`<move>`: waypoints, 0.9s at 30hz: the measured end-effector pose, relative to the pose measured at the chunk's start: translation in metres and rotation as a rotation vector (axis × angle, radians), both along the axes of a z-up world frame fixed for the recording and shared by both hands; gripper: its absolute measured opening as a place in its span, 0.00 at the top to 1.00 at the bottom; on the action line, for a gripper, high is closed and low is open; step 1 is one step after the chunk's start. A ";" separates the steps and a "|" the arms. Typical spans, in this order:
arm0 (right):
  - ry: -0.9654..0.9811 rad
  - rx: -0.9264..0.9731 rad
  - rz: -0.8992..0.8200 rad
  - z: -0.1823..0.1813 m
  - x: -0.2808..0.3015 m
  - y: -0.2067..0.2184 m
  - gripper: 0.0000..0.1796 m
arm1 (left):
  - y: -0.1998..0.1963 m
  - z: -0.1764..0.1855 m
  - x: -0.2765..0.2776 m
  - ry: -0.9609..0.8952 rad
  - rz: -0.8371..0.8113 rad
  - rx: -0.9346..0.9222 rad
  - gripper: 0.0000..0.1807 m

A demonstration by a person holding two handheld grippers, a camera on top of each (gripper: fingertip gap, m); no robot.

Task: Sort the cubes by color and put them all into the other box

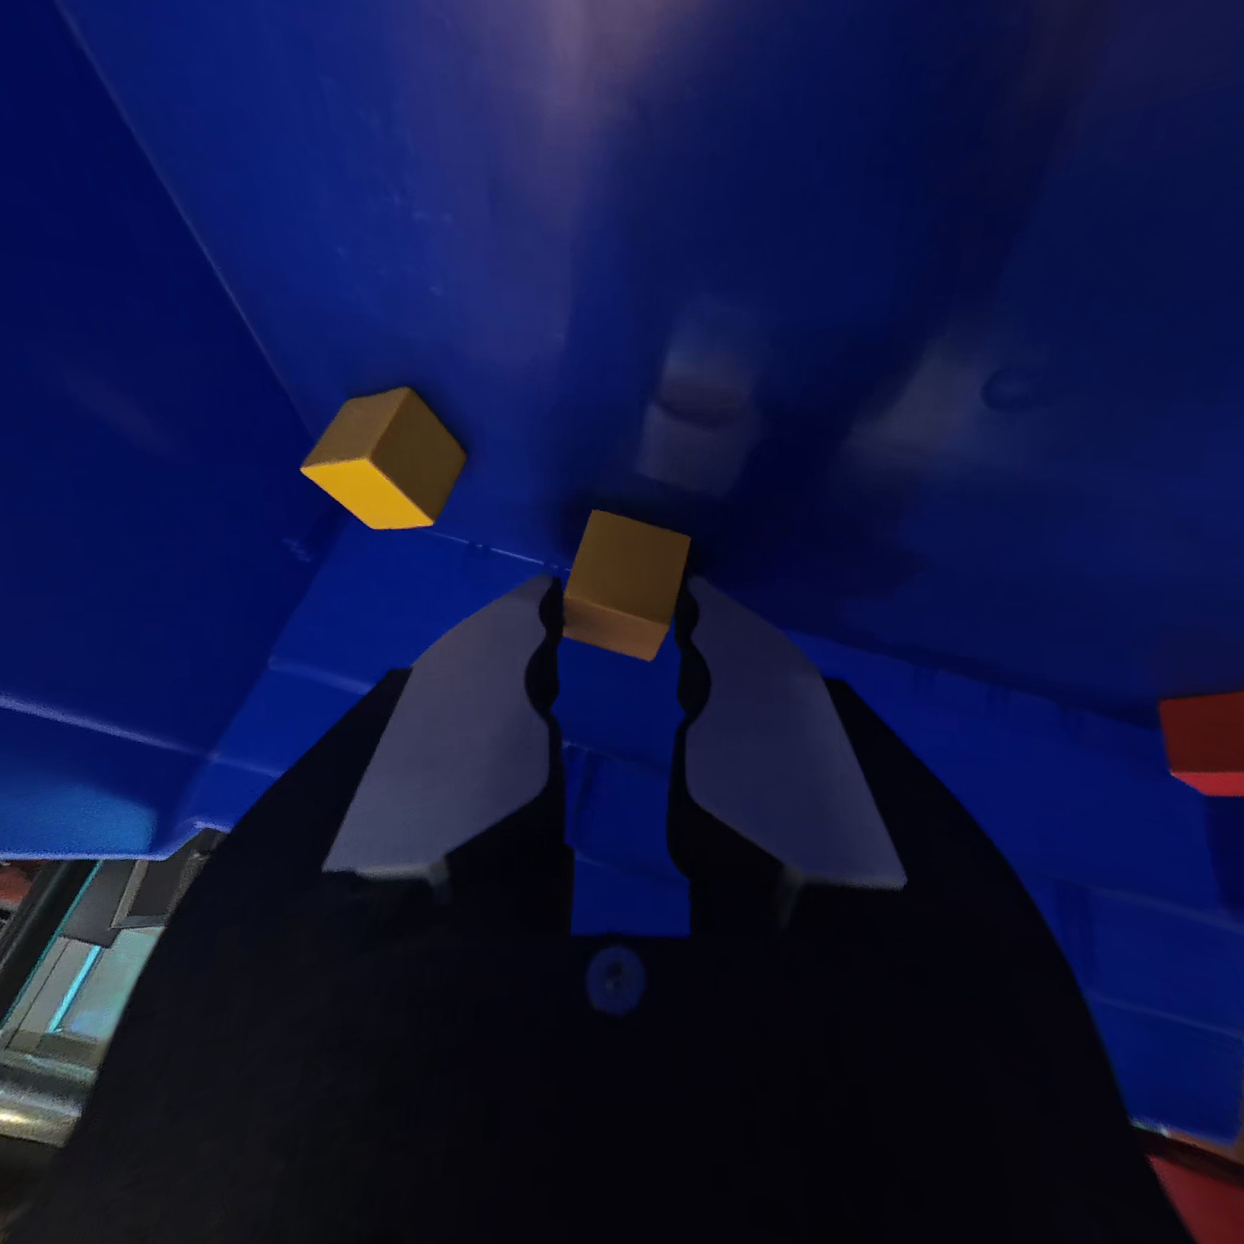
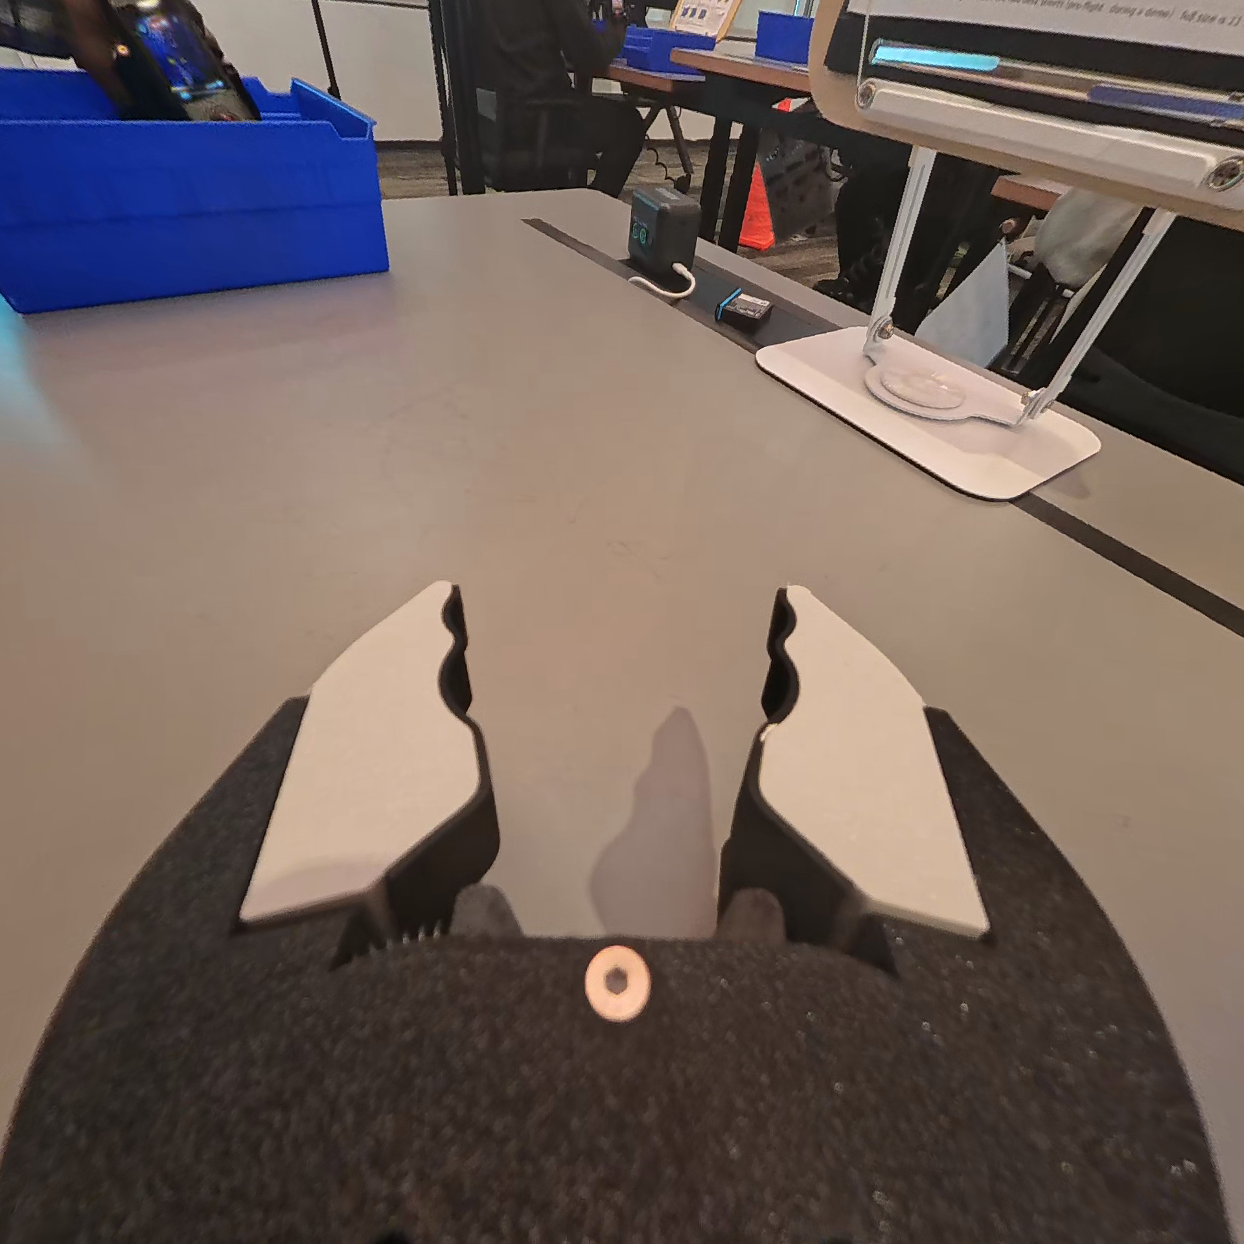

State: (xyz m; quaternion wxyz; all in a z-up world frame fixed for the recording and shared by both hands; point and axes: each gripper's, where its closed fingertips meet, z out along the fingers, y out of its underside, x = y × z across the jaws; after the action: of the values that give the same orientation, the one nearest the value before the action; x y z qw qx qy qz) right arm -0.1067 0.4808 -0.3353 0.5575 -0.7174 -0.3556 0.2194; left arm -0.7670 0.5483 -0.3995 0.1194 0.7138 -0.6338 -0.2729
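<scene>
The left gripper, at the centre of the left wrist view, is deep inside a blue box, its jaws closed down to the width of 1 yellow cube that sits pinched between the tips. A 2nd yellow cube lies on the box floor at middle left of the frame, near the held one but apart from it. At the right edge of that frame a red cube pokes in, well apart from the yellows, so the colours look grouped.

Judging from this, sorting is under way but its share done cannot be told: only 3 cubes show, and whether this is the source or the target box is unclear.

The right gripper hangs wide open and empty over bare table; a blue bin stands at upper left of its view.
</scene>
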 end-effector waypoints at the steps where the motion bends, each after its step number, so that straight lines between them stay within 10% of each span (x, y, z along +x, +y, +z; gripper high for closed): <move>1: 0.002 0.000 0.001 0.001 0.000 0.000 0.52 | -0.001 0.001 0.000 -0.006 0.020 0.003 0.83; 13: 0.101 -0.037 0.029 0.013 -0.004 -0.006 0.52 | 0.000 0.101 0.068 -0.668 0.239 0.482 0.83; 20: 0.645 -0.375 0.146 0.069 -0.039 -0.013 0.55 | -0.036 0.192 0.245 -1.232 0.018 0.636 0.83; 27: 0.843 -0.793 0.394 0.118 -0.117 -0.033 0.59 | -0.071 0.183 0.425 -1.423 -0.242 0.625 0.83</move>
State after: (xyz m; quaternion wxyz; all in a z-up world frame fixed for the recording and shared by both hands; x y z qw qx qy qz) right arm -0.2234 0.4475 -0.2169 0.2897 -0.6422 -0.1217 0.6991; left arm -0.3423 0.4769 -0.2160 -0.5519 0.6437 -0.5250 0.0734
